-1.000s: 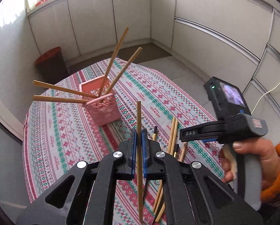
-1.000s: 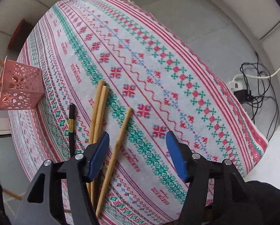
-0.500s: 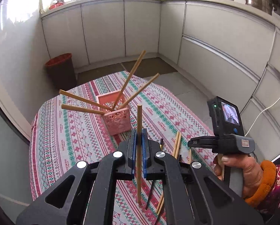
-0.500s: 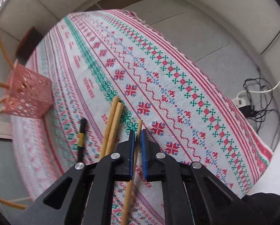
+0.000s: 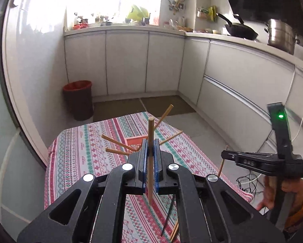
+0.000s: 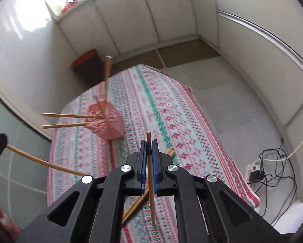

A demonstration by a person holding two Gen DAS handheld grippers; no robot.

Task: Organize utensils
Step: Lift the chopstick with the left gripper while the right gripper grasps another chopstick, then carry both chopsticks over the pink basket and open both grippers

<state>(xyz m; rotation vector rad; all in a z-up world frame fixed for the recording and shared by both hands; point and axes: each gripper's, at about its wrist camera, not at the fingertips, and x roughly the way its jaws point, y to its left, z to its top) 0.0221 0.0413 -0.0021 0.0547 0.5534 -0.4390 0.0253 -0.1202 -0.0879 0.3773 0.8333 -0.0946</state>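
Holding one light wooden chopstick upright, the left gripper has its blue pads pressed together on the stick near its middle, so the long axis runs almost vertical across the jaws. The right gripper pinches a second wooden chopstick in the same manner, also nearly vertical, its lower tip above the patterned red and green tablecloth.

The pink perforated plastic basket stands on the cloth ahead of both tools, with several chopsticks already leaning out of it in different directions. In the left wrist view the basket is directly behind the closed pads, only its rim visible, so it lies straight forward and below this stick. In the right wrist view it sits forward and to the left, well apart from the pads. I judge the left hand is better lined up. Loose chopsticks lie on the cloth under the right gripper.
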